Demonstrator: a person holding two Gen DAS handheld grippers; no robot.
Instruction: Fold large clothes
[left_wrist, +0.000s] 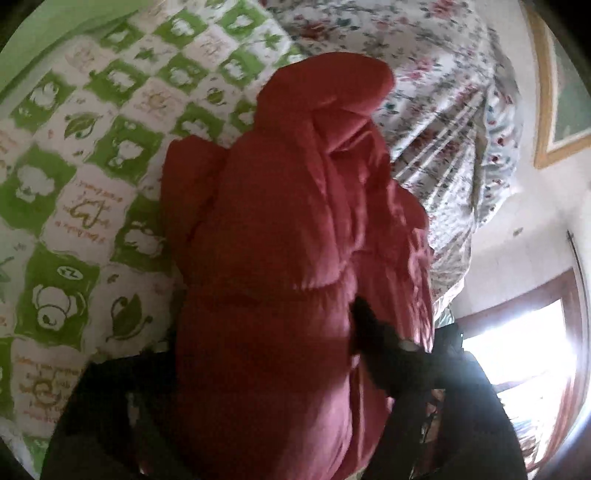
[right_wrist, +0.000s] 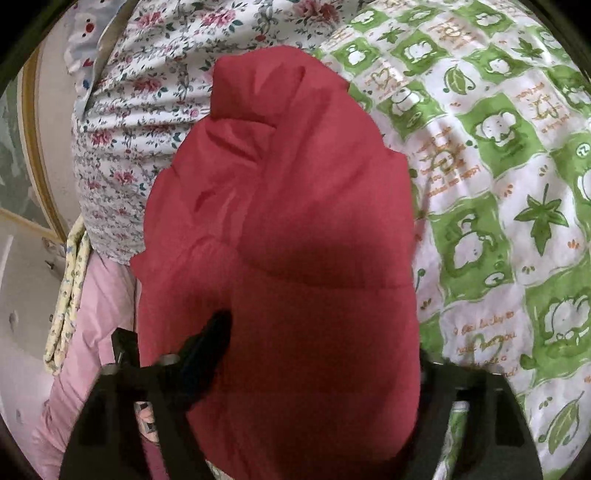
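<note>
The red padded jacket (left_wrist: 280, 258) fills the middle of both views and hides most of each gripper. Of the left gripper (left_wrist: 258, 354) only one dark finger (left_wrist: 373, 343) shows against the cloth; the other is under the jacket. It is the same for the right gripper (right_wrist: 314, 354). The jacket's lower part is cut off by the bottom edge. The left wrist view is blurred

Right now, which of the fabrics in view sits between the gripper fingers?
The red puffer jacket. It bulges up between the fingers in both wrist views, while the green-and-white checked quilt and the floral sheet lie behind it on the bed.
</note>
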